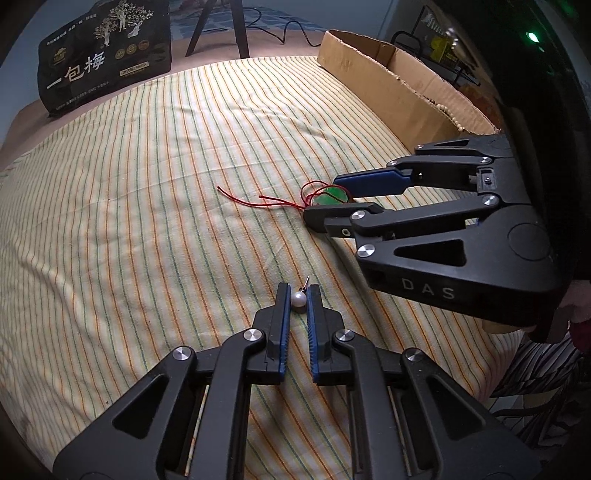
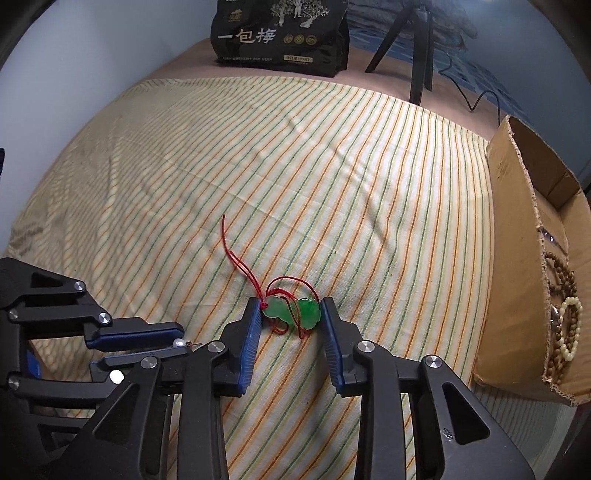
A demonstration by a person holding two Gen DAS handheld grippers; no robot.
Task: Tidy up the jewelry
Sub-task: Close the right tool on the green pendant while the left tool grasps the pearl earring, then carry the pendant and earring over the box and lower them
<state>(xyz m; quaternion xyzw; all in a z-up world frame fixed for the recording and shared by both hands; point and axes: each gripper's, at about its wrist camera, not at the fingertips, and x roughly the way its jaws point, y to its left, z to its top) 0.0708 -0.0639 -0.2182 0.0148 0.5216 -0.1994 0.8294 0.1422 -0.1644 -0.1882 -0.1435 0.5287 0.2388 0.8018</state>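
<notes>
A white pearl earring (image 1: 298, 300) with a small metal post sits between the fingertips of my left gripper (image 1: 298, 295), whose jaws are closed on it, low over the striped cloth. It also shows in the right wrist view (image 2: 180, 343). My right gripper (image 2: 291, 314) is open, its fingers either side of a green jade pendant (image 2: 291, 312) on a red cord (image 2: 236, 258) lying on the cloth. The pads touch or nearly touch the pendant's ends. In the left wrist view the right gripper (image 1: 325, 201) straddles the pendant (image 1: 330, 195).
A cardboard box (image 2: 517, 258) at the right holds bead bracelets (image 2: 565, 317). A black snack bag (image 2: 280, 33) and a tripod (image 2: 417, 51) stand at the far edge. The striped cloth (image 2: 295, 166) covers the table.
</notes>
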